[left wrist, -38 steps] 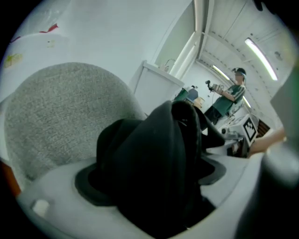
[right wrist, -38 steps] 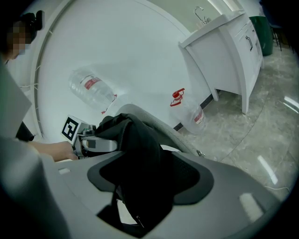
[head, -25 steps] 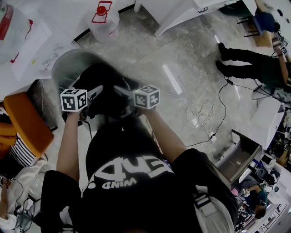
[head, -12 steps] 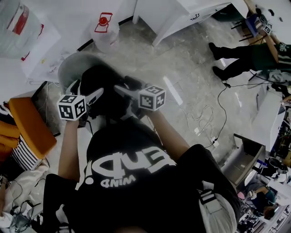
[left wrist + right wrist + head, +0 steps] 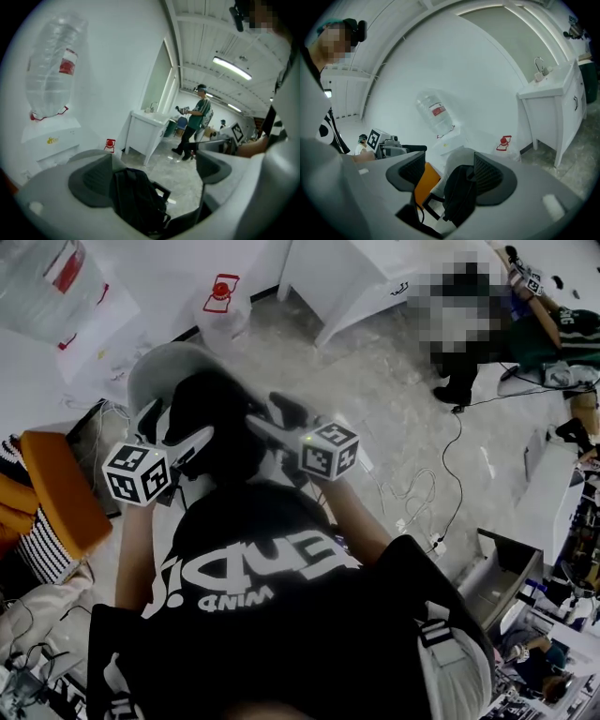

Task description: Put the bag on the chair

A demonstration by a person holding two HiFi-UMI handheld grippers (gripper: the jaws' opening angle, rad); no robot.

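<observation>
My left hand-held gripper [image 5: 150, 171] stands wide. Its two dark pads are well apart, and the black bag [image 5: 136, 199] lies in the gap, close against the left pad and clear of the other. My right hand-held gripper [image 5: 450, 174] is parted too, though less so. The bag's edge sits up against its right pad, with open space toward the left one. Neither pair of jaws is closed on anything that I can see.

In the head view, the bag sits inside the curve of the grey chair [image 5: 161, 369], against the backrest, with both grippers reaching in from my side. I judge the bag to be on the seat already. The seat itself is hidden beneath it, so I cannot tell how squarely it rests.

That makes the step in hand a clean release. I would hold both sets of jaws wide and draw each gripper straight back along its own line, not sideways, so that no pad drags the fabric with it. A thin dark strap [image 5: 415, 208] shows just below the right gripper's left pad, and that is the likeliest snag, so I would watch it as I pull back. If the bag leans, a push from the flat of a pad toward the backrest seems safer than gripping it again.

Further out, an orange cushion [image 5: 56, 488] lies just left of the chair, and loose cables [image 5: 417, 493] trail on the floor to the right.
</observation>
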